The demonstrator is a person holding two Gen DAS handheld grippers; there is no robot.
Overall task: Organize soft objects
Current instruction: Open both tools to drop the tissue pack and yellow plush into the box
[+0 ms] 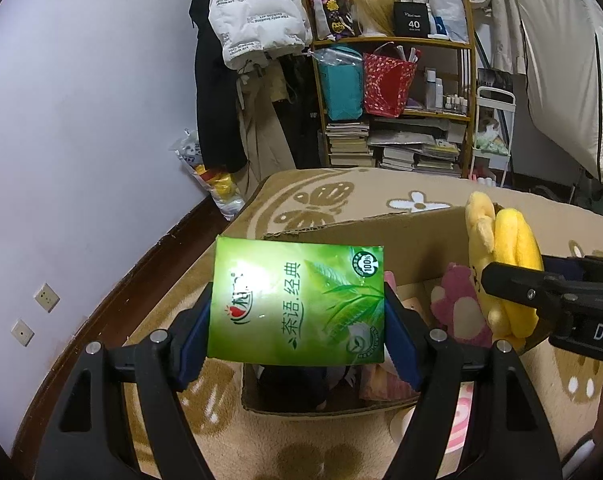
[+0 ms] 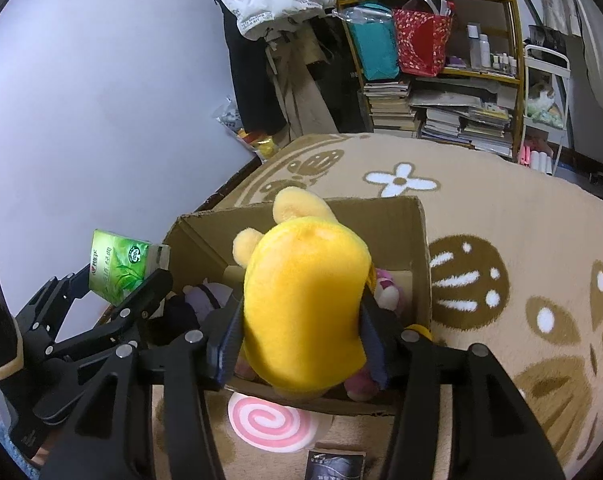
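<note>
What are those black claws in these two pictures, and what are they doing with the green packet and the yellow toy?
They are hand-held grippers, one in each of a person's hands, each with a camera looking along its two fingers. The left camera shows the left gripper clamped on a green tissue packet. The right camera shows the right gripper with a yellow plush toy between its fingers. Both hang over an open cardboard box on a beige patterned rug. Inside the box lie other soft toys, including a pink one. A pink swirl cushion lies beside the box.

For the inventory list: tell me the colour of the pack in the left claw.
Green pack, leaf print, white lettering; clearest in the left wrist view.
</note>
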